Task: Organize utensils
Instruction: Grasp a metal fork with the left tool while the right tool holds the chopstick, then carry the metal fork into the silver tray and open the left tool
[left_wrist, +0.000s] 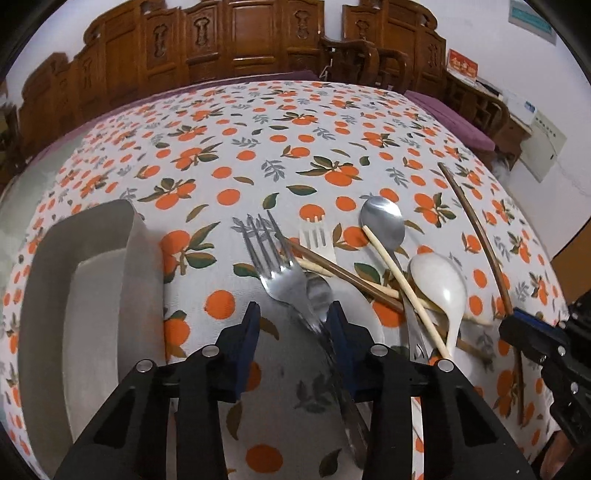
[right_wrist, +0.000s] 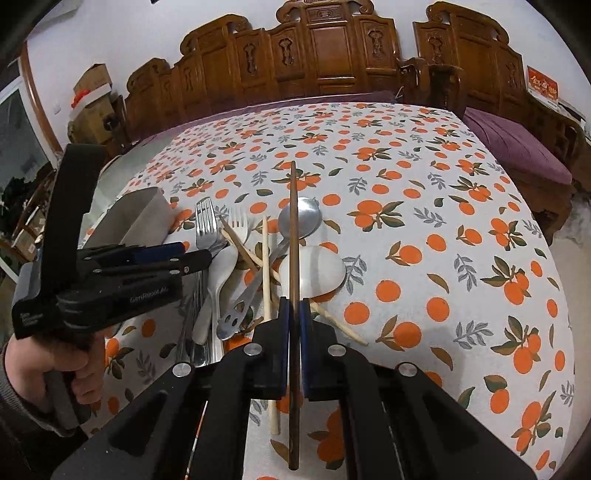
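A pile of utensils lies on the orange-print tablecloth: a metal fork, a white plastic fork, a metal spoon, a white spoon, pale chopsticks and a dark brown chopstick. My left gripper is open, its jaws on either side of the metal fork's handle; it also shows in the right wrist view. My right gripper is shut on a dark brown chopstick and holds it above the pile; this chopstick and gripper show in the left wrist view.
A grey rectangular tray stands at the left of the pile, seen also in the right wrist view. Carved wooden furniture lines the far side of the table. A purple cushion lies at the right.
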